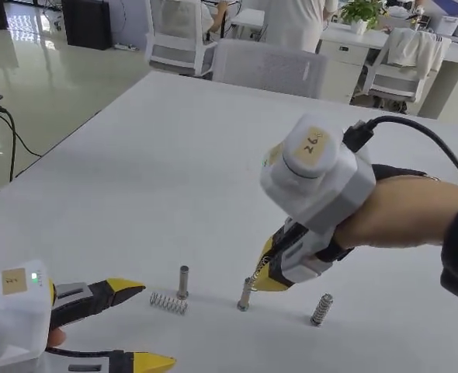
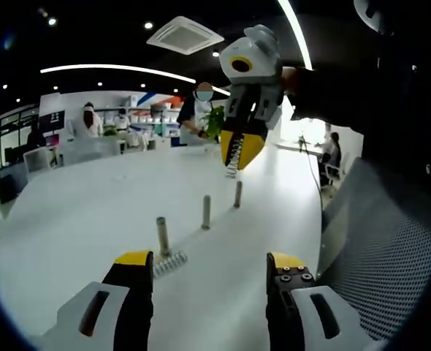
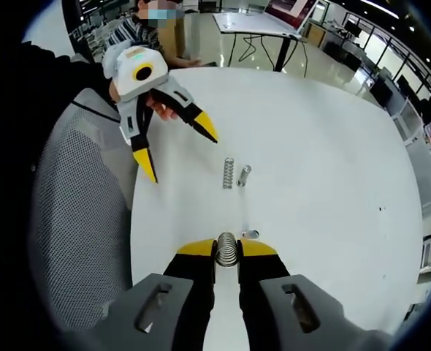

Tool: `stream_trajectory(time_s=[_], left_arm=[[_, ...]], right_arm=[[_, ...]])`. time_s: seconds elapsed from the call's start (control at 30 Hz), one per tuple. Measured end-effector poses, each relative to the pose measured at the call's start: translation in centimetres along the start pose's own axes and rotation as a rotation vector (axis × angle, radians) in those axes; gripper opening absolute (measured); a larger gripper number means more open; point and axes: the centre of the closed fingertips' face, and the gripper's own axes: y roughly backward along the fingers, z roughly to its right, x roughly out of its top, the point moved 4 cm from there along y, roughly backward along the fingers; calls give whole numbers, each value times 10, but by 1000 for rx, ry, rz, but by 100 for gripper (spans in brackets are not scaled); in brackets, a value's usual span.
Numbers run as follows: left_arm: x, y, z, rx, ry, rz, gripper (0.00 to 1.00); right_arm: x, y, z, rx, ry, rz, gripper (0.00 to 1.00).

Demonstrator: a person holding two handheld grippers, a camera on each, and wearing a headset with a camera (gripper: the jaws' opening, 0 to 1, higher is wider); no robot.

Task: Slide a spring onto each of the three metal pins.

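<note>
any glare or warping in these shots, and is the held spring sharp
Head view: even light, faint shadows by the pins, sheen on the floor. Left gripper view: fisheye bends the ceiling strip into an arc. Right gripper view: held spring is sharp, table edge curves.

On the worktop [image 1: 175,155], three pins [image 1: 245,295] are standing in a row; a spring [image 1: 168,302] is lying just beside the left pin [image 1: 183,281].

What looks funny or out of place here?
One spring lies flat on the table beside a bare pin, not yet slid on. Nothing looks broken or spilled.
</note>
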Motion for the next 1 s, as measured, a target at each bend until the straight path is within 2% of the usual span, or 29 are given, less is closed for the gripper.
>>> stream_trajectory(time_s=[0.53, 1.0], left_arm=[[-4, 5, 1, 14, 22, 9, 62], [-7, 9, 0, 25, 31, 10, 61]], right_arm=[[-3, -24, 23, -22, 7, -49, 9], [-8, -40, 30, -16, 3, -86, 9]])
